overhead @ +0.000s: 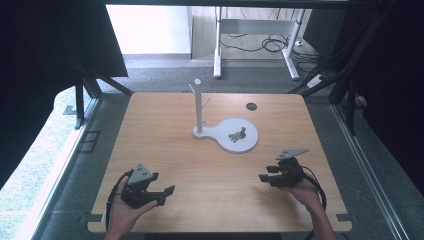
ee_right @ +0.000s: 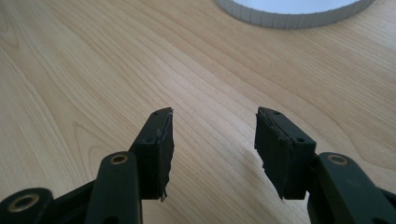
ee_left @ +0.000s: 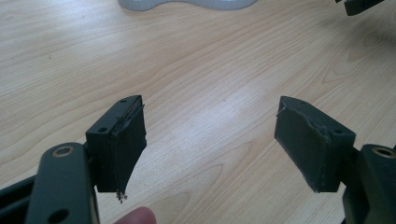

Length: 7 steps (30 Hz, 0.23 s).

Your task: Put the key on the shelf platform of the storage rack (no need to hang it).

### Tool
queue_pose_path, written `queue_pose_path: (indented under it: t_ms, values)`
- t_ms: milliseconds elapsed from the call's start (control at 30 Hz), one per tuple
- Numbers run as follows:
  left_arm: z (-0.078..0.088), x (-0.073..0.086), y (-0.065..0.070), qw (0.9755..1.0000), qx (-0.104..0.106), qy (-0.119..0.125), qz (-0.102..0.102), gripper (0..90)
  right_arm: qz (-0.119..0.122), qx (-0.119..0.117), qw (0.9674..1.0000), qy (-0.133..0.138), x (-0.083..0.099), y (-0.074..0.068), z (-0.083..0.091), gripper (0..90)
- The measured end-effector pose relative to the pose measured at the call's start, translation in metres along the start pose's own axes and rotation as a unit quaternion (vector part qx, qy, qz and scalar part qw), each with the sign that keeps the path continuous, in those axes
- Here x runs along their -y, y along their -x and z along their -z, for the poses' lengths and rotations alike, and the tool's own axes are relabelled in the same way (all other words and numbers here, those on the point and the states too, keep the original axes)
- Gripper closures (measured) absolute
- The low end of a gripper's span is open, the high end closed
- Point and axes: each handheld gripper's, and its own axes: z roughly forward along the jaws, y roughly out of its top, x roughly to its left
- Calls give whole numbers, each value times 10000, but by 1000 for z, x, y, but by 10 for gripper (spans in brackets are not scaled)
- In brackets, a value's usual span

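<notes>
Two claws sit low over the near edge of a wooden desk [overhead: 165, 150], one in each hand, and both are holding nothing. The left claw [overhead: 166, 195] is spread wide, jaws well apart with bare wood between them in its own view, and a fingertip [ee_left: 135, 217] pokes in at the bottom edge, mostly cut off. The right claw [overhead: 264, 173] is released too, with a narrower gap, and again just wood grain between the jaws.

Middle of the desk there's a white stand [overhead: 201, 107]: an upright post with a couple of short pegs, on a flat white base [overhead: 247, 142] that widens into a round plate. On that plate lies a small dark metallic bunch [overhead: 237, 134], maybe keys, but it's too small and blurry to say for sure. Both claws are well apart from it.

The base only creeps into the gripper views as a cropped pale rim [ee_right: 280, 18] at the top. The tip of the right claw is just clipped in the top corner of the left gripper view. A small dark round hole [overhead: 251, 106] sits near the far edge of the desk.
</notes>
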Motion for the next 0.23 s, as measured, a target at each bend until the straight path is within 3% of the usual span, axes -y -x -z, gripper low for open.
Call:
queue_pose_path:
  t_ms: [233]
  values:
    - [-1, 0, 0, 10000, 1, -10, -22, 250, -10, 395, 9991, 151, -1, 1, -1, 425]
